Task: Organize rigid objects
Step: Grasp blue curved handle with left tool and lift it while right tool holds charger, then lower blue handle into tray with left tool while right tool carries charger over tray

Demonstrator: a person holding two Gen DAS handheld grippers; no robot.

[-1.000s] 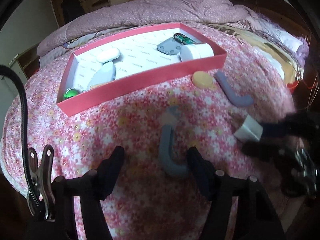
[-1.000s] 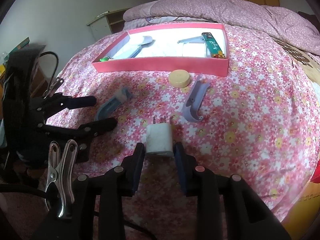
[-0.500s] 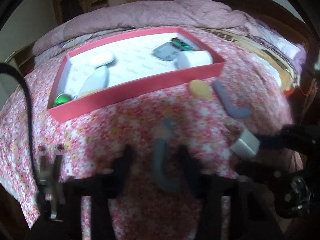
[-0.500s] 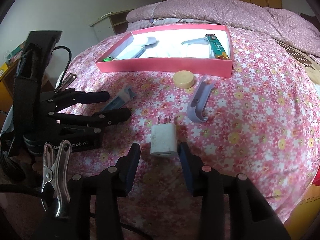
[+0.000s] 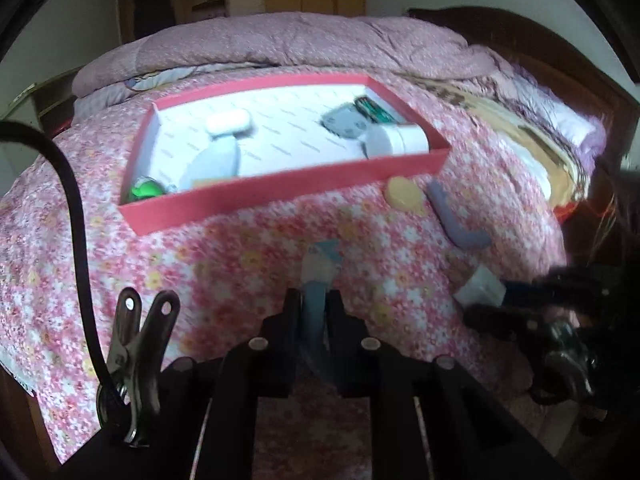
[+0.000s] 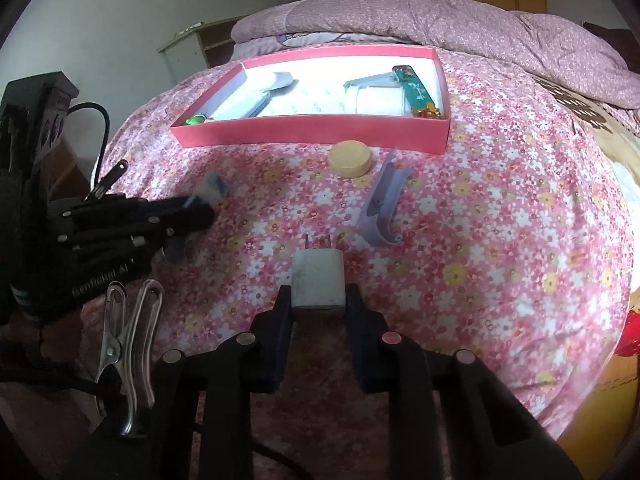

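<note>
Jaws of the left gripper (image 5: 313, 304) are clamping a grey hook (image 5: 320, 280); the right gripper (image 6: 318, 300) is closing on a white charger (image 6: 319, 278), both probably headed for the pink tray (image 6: 312, 133) beyond, where sorted items are already lying on the bedspread (image 6: 500, 220).

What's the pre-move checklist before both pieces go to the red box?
1. Left gripper shut on the grey hook: ok.
2. Right gripper jaws closing, fingers against the white charger: ok.
3. Charger prongs point away from the fingers: ok.
4. Free floor in the red box: ok, bare middle.
5. Yellow disc and second hook lie before the box, clear of both grips: ok.
6. Hook lifted off the bedspread: cannot tell.
</note>
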